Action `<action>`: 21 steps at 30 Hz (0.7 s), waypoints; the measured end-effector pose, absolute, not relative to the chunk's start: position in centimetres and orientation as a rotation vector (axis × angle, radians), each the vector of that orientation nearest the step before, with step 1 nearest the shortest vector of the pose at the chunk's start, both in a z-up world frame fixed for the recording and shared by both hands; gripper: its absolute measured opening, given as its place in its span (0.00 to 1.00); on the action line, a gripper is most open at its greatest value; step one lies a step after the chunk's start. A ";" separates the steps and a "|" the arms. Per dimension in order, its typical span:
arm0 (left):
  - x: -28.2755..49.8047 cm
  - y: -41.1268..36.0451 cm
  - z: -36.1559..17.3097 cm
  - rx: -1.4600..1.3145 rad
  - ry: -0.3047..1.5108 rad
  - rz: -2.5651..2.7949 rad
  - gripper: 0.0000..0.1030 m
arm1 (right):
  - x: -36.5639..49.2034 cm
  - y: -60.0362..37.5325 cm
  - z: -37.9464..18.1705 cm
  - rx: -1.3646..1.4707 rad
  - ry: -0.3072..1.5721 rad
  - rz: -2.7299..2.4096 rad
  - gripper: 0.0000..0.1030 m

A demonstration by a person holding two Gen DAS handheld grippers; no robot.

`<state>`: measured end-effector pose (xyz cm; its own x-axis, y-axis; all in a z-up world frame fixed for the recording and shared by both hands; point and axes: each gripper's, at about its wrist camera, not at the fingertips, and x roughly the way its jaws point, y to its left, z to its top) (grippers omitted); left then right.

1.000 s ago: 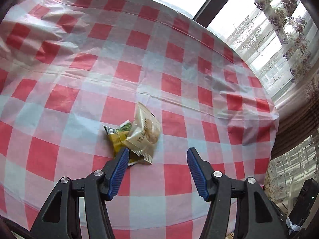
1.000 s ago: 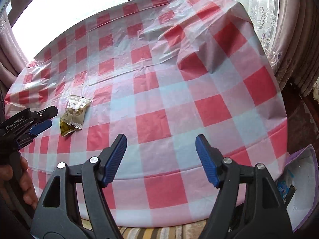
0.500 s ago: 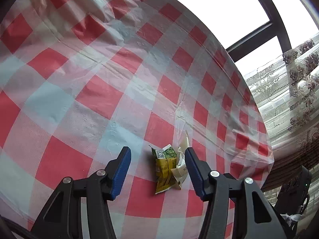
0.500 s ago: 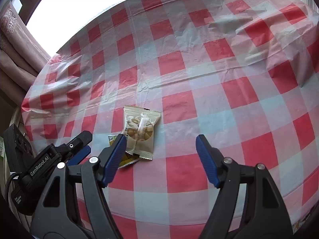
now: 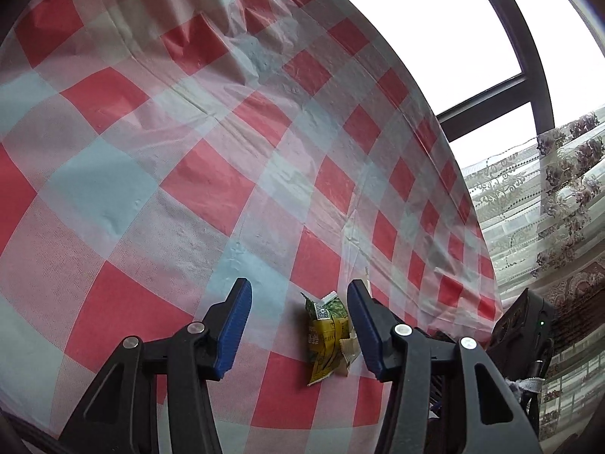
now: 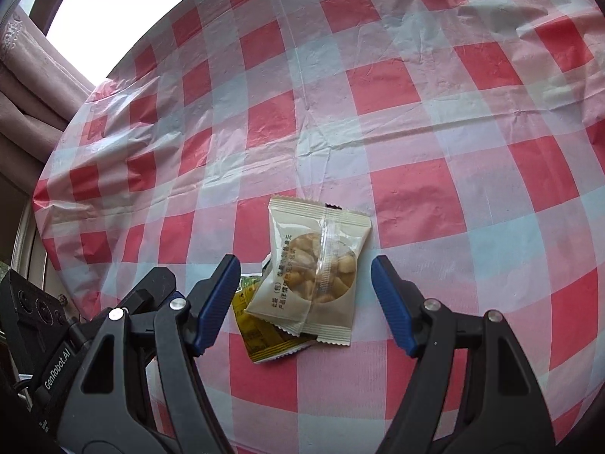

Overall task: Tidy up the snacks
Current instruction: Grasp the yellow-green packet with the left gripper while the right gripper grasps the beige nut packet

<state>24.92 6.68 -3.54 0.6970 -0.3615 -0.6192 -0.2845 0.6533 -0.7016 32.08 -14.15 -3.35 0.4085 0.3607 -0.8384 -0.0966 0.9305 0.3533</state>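
Note:
Two snack packets lie stacked on the red-and-white checked tablecloth [image 6: 416,121]. A beige packet of nuts [image 6: 314,268] rests on top of a yellow-green packet [image 6: 261,333]. My right gripper [image 6: 306,302] hovers over the pair with the beige packet between its blue pads; its jaws are closing and the pads touch nothing. In the left wrist view the yellow-green packet [image 5: 327,335] lies between the pads of my left gripper [image 5: 297,327], close to the right pad, with the beige packet's edge [image 5: 349,352] beside it. Those jaws are closing too, without contact.
The left gripper's body [image 6: 56,340] shows at the lower left of the right wrist view, close beside the right one. The table's edge [image 5: 487,287] drops off near lace curtains [image 5: 548,208] and a window. The cloth [image 5: 208,113] is wrinkled.
Both grippers came in and down toward the packets, which now sit between each pair of pads. The left gripper rolled, tilting its view. Both jaw gaps have narrowed a little.

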 end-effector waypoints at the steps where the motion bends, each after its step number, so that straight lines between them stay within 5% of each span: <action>1: 24.9 6.6 -3.6 -0.884 0.826 -0.053 0.52 | 32.1 -14.1 -3.6 0.260 1.120 0.294 0.60; 21: 26.9 0.1 -4.0 -0.611 0.922 -0.121 0.50 | 29.6 -19.9 -3.3 0.017 1.039 0.054 0.47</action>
<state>26.91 0.11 -3.98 0.6106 -0.3514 -0.7097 -0.1564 0.8250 -0.5430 29.59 -19.86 -3.30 0.5057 0.0527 -0.8611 -0.0362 0.9985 0.0398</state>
